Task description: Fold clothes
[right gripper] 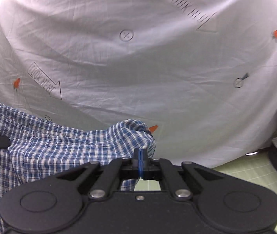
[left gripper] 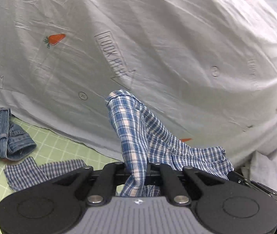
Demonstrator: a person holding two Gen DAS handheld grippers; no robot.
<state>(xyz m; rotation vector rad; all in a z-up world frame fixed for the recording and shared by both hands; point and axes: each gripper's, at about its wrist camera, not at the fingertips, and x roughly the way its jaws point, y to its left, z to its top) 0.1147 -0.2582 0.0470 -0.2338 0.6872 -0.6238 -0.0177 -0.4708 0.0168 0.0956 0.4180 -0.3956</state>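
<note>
Two grippers pinch one blue plaid garment (left gripper: 138,128): the left gripper (left gripper: 135,167) is clamped on a bunched twist of it, the right gripper (right gripper: 141,162) fully closed on another edge, cloth sagging between. Only the left wrist view shows crumpled jeans (left gripper: 3,136) on the green gridded mat (left gripper: 60,148). Behind hangs a white sheet (right gripper: 138,68) printed with carrots and "LOOK HERE" arrows.

A pale grey sheet (left gripper: 158,39), printed with orange carrots and "LOOK HERE" arrows, draped over what was probably furniture, above a green gridded mat (left gripper: 60,146).
</note>
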